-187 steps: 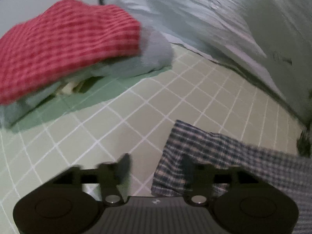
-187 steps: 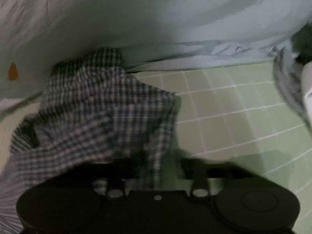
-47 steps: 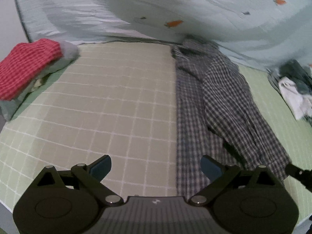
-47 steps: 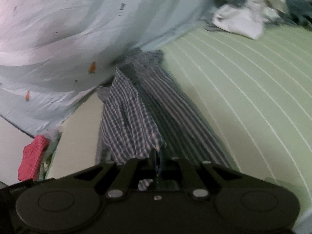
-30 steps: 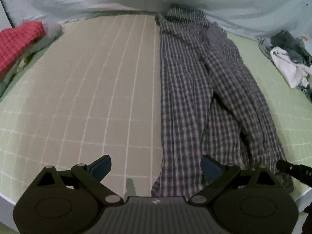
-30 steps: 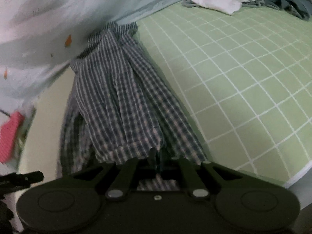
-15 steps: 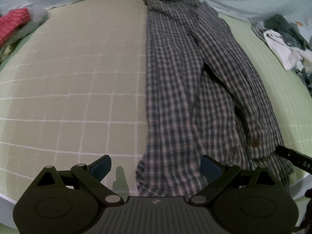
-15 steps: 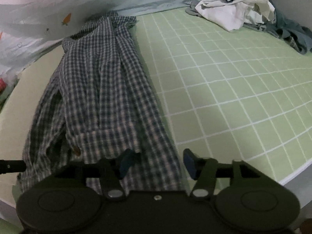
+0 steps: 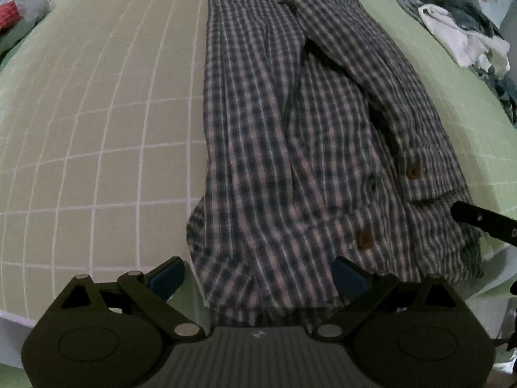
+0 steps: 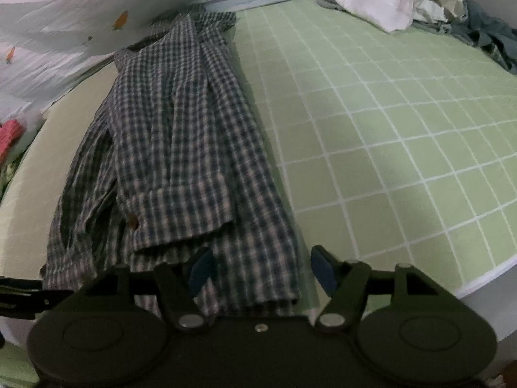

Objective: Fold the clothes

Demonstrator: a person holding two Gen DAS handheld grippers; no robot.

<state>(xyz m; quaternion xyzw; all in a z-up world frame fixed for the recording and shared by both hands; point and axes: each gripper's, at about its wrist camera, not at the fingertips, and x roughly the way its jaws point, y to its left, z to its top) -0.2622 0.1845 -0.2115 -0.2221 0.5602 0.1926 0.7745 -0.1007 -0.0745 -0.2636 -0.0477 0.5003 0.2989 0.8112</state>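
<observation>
A dark blue and white checked shirt [image 9: 290, 129] [image 10: 181, 145] lies folded into a long strip on the green grid sheet [image 9: 97, 129], with its hem at the near bed edge. My left gripper [image 9: 258, 278] hovers open just over the hem's left part, and the cloth lies between its blue pads [image 9: 168, 278] without being pressed. My right gripper [image 10: 261, 268] is over the hem's right corner, below a buttoned cuff [image 10: 161, 213]. Its jaws are opening, and the cloth under them lies loose.
A heap of white and grey clothes [image 9: 462, 38] [image 10: 404, 0] sits at the far right. A red checked folded stack [image 9: 8, 16] [image 10: 8, 135] is at the far left. A pale blue quilt with carrot print [image 10: 64, 32] lies behind the shirt. The bed edge [image 10: 484, 278] runs just below both grippers.
My right gripper was shut on the shirt's hem and has opened, leaving the shirt flat on the bed. My left gripper has sunk closer to the hem.
</observation>
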